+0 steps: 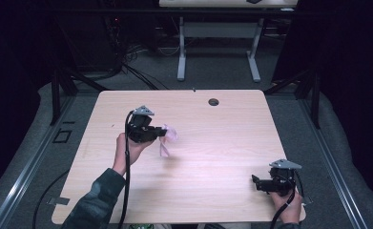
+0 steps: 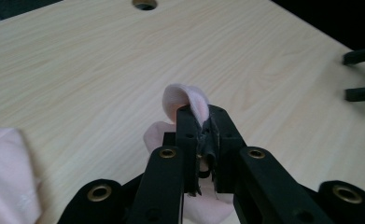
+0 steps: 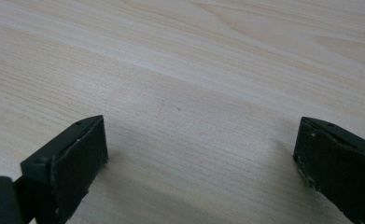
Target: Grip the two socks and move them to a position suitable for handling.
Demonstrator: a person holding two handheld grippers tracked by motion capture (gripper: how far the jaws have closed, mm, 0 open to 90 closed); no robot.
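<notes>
left gripper (image 1: 162, 133): clamped tight on the pink cloth (image 1: 169, 138), lifting it off the table (image 1: 212, 157)
right gripper (image 1: 254, 182): jaws wide apart, holding nothing
next: probably right grabs the dangling end

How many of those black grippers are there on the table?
2. The left gripper is at mid-left, shut on a pink cloth. The right gripper is near the right front corner, open with nothing between.

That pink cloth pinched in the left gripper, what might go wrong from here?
The left gripper pinches just a thin fold of the pink cloth, so it might slip out. The rest dangles toward the table and may drag or bunch there. The right gripper waits open and far off, near the table's right corner, so it probably couldn't catch a slipping cloth.
</notes>
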